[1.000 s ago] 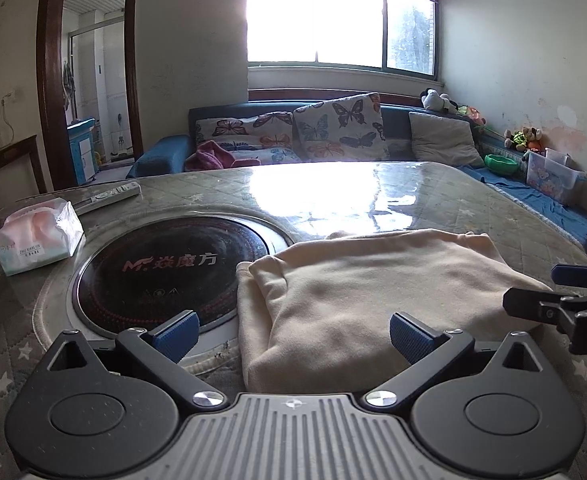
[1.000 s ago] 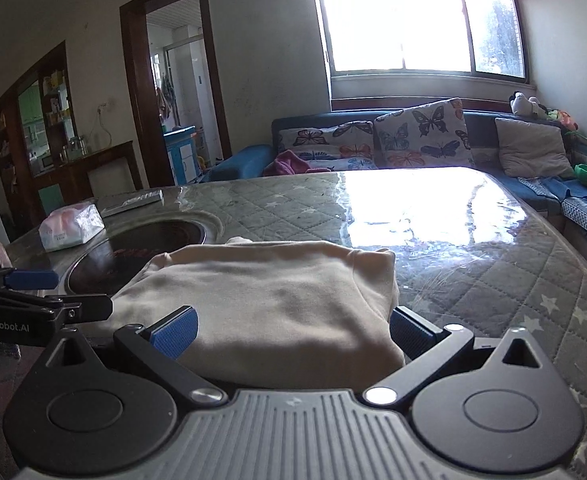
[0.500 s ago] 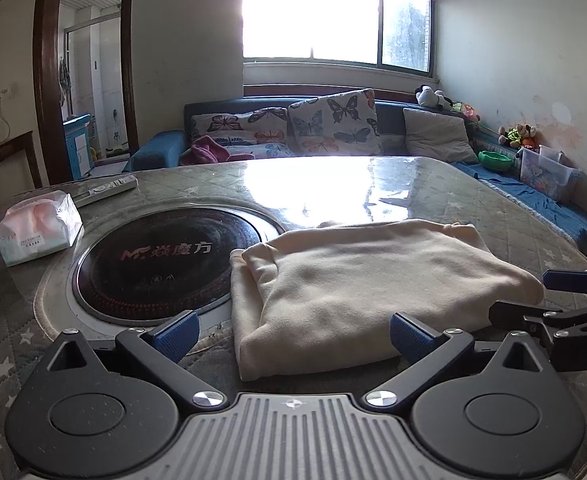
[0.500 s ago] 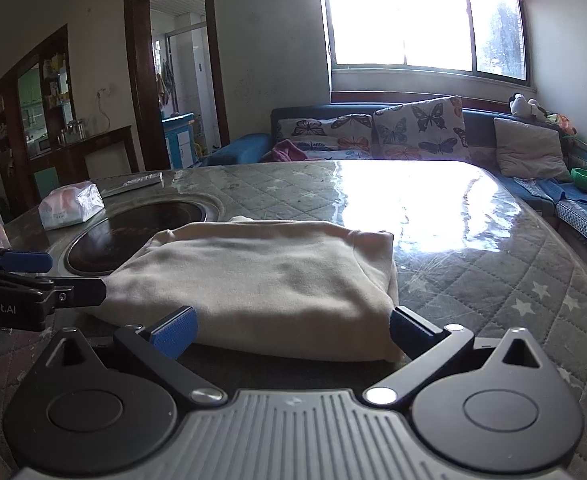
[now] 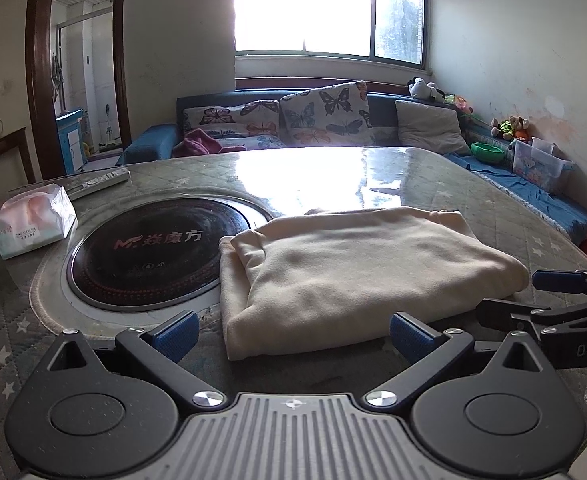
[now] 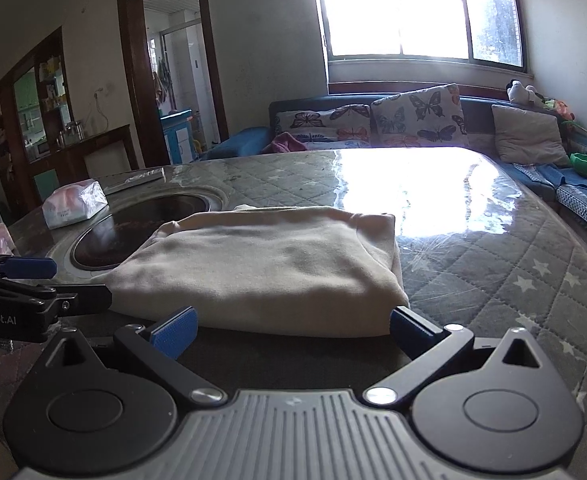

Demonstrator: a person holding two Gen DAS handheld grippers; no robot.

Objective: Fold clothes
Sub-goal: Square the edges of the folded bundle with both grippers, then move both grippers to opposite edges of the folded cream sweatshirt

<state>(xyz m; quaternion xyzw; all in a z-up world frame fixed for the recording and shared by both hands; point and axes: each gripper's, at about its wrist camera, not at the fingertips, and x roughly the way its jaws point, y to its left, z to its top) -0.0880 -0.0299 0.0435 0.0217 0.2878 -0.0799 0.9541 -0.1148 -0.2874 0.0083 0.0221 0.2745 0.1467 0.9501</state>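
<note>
Cloth [image 5: 357, 264] folded on worktop [image 6: 493, 264] | my claws [image 5: 291, 330] [image 6: 291, 328] both agape, empty, backed off since earlier | fold likely done

Cream garment [image 5: 357, 264]: soft matt fleece cloth. Table [image 6: 493, 264]: quilted fabric under glossy clear film. Cooktop [image 5: 149, 252]: glossy glass.

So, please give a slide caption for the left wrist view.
Open left gripper faces the folded cream garment beside the round cooktop.

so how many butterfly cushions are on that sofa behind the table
2. One butterfly cushion lies low on the sofa, left of the window's middle; the other butterfly cushion stands upright just to its right, beside a plain grey cushion. More may be hidden behind the table.
</note>
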